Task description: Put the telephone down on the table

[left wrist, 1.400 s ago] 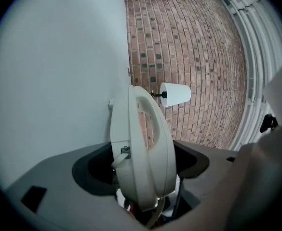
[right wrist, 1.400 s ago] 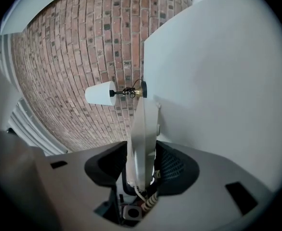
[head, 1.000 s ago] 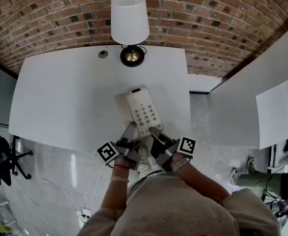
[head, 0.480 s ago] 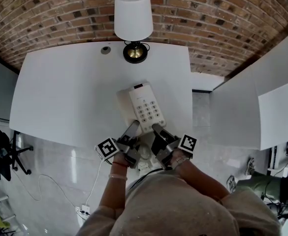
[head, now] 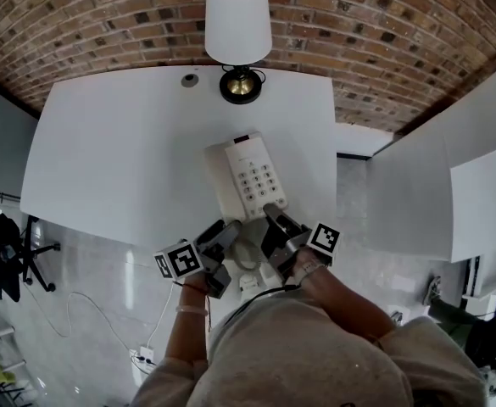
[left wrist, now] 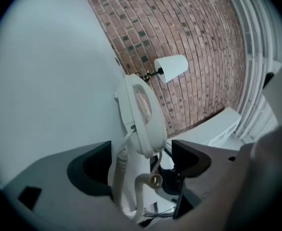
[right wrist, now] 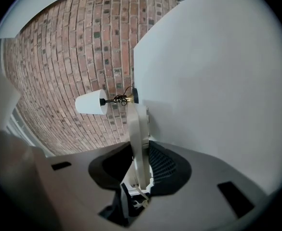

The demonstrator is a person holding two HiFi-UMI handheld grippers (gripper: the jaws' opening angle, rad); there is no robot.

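- Nearest, at the near edge of the tabletop, the left gripper (head: pixel 220 236) has its jaws opening. In the left gripper view (left wrist: pixel 141 150) they stand wide, with only the coiled cord (left wrist: pixel 119 172) running loosely between them. Neither pad presses on anything, so this one has let go.
- Just to its right, the right gripper (head: pixel 275 219) is clenched on the near end of the telephone (head: pixel 252 181). Its own view (right wrist: pixel 140 163) shows both pads tight against the thin edge of the base.
- The cord droops off the near edge between the two grippers (head: pixel 246 253).
- The telephone lies toward the near right corner of the table (head: pixel 112 151), keypad up and handset seated along its left side. It looks flat on the surface — I judge it already resting there, though the frames do not settle whether the near end overhangs the edge.
- Farthest, a lamp (head: pixel 239 24) stands at the middle of the far edge, well apart from the telephone, with a brick wall behind.
- Step in hand, as I read it: the set-down is at its end and only the release is half done.
- Next, the right jaws should part and draw straight back over the near edge — without nudging the base or snagging the cord.
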